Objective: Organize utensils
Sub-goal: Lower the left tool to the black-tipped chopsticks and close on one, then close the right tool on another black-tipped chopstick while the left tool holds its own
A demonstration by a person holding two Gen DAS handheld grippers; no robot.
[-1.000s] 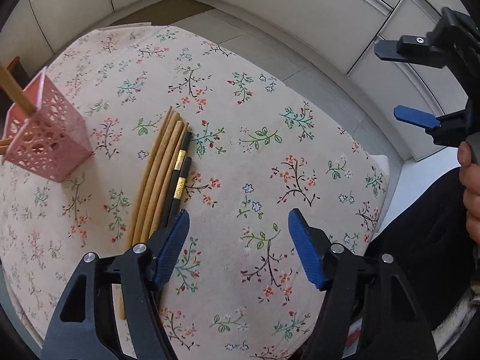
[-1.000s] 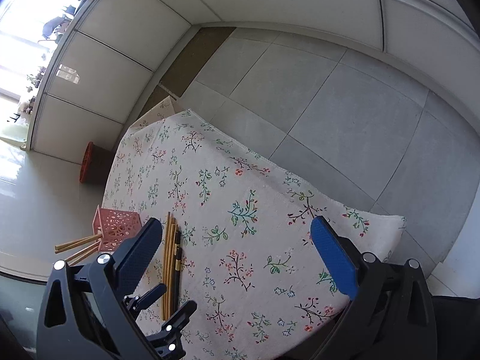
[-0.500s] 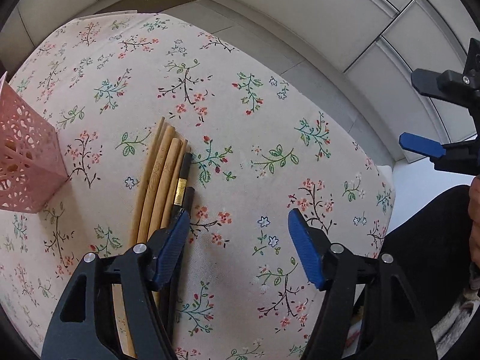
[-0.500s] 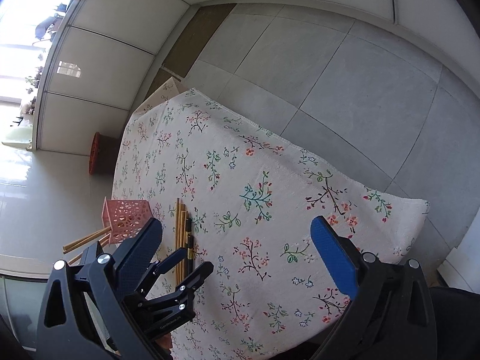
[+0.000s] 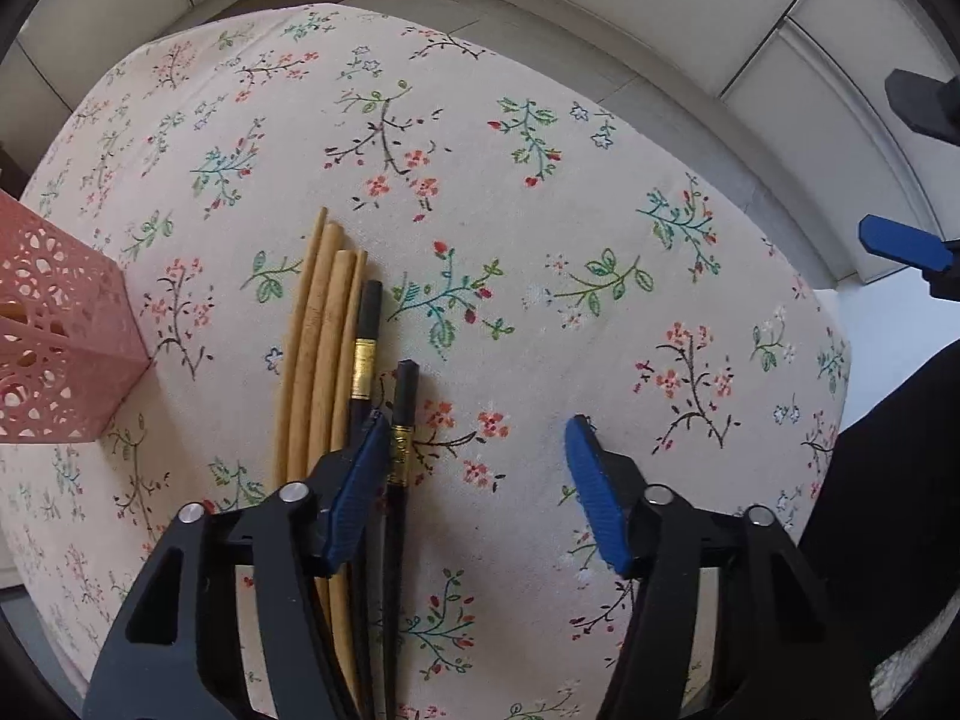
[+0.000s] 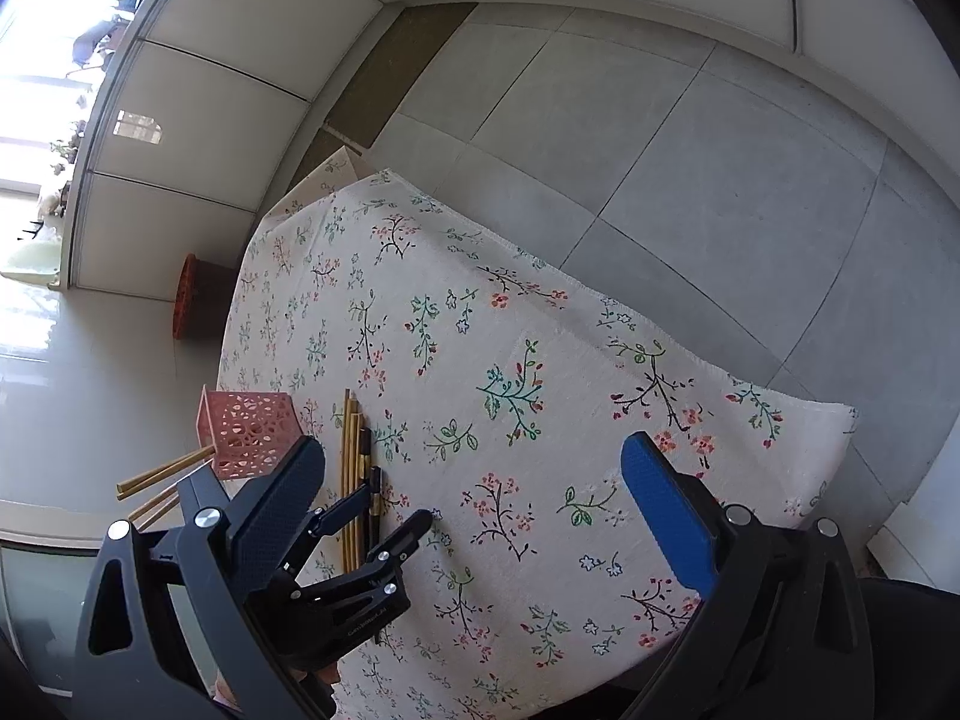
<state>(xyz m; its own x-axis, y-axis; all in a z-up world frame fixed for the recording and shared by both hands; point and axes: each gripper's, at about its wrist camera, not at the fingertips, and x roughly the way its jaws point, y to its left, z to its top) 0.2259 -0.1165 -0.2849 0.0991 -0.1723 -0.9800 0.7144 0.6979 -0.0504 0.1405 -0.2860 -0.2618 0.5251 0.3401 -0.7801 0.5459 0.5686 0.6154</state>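
Your left hand-held gripper (image 5: 471,468) hangs low over the table (image 5: 540,252), its jaws just narrowing and part open, one black chopstick (image 5: 401,420) between them, pads clear of it; the second black chopstick (image 5: 365,348) and four bamboo chopsticks (image 5: 318,348) lie alongside, the pink holder (image 5: 54,348) to their left; your right hand-held gripper (image 6: 474,498) hovers wide open, empty

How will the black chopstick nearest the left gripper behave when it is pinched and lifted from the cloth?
The black chopstick looks thin, straight and rigid, so it should stay stiff. It seems light. Its glossy finish may slip between the left gripper pads. Lying flat on the tablecloth, it may roll or shift when nudged.
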